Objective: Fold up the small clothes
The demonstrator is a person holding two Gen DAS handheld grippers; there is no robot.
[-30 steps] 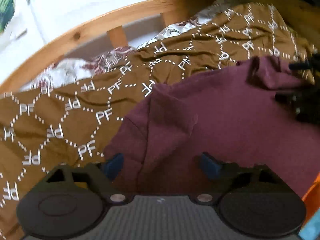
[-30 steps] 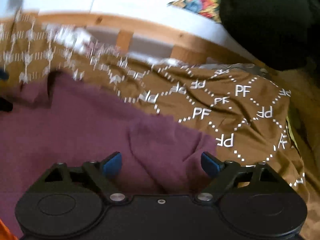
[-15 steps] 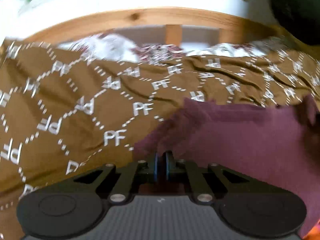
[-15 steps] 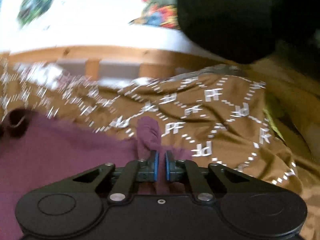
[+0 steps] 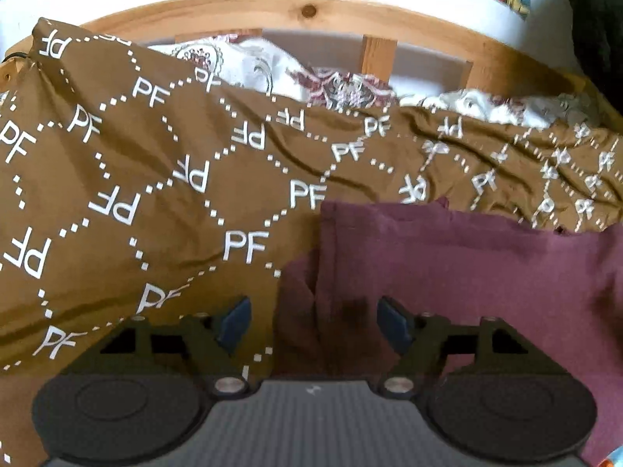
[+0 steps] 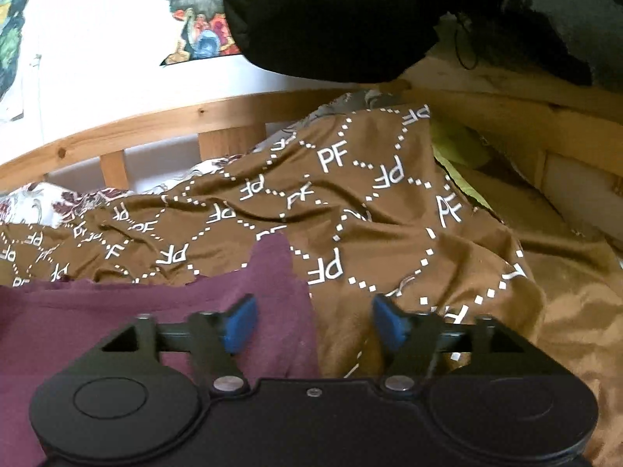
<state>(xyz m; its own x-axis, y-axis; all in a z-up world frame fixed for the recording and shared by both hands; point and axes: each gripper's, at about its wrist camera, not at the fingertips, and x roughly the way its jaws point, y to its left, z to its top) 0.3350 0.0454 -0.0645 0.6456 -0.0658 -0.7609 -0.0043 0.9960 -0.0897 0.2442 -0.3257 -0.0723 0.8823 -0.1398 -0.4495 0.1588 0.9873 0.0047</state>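
A home bedroom is indicated by a slatted pine bed frame [image 5: 377,54], against which a brown monogrammed bedspread [image 5: 163,202] is spread.

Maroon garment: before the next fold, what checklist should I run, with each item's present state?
1. Left gripper let go: ok, jaws have just been opening, pads clear of cloth.
2. Right gripper let go: ok, jaws just opened.
3. Maroon garment resting on brown PF blanket: ok.
4. Far edge straight: ok in left view.
5. Right-hand corner flat: not ok, a flap sticks up.
6. Whole outline: cannot tell.
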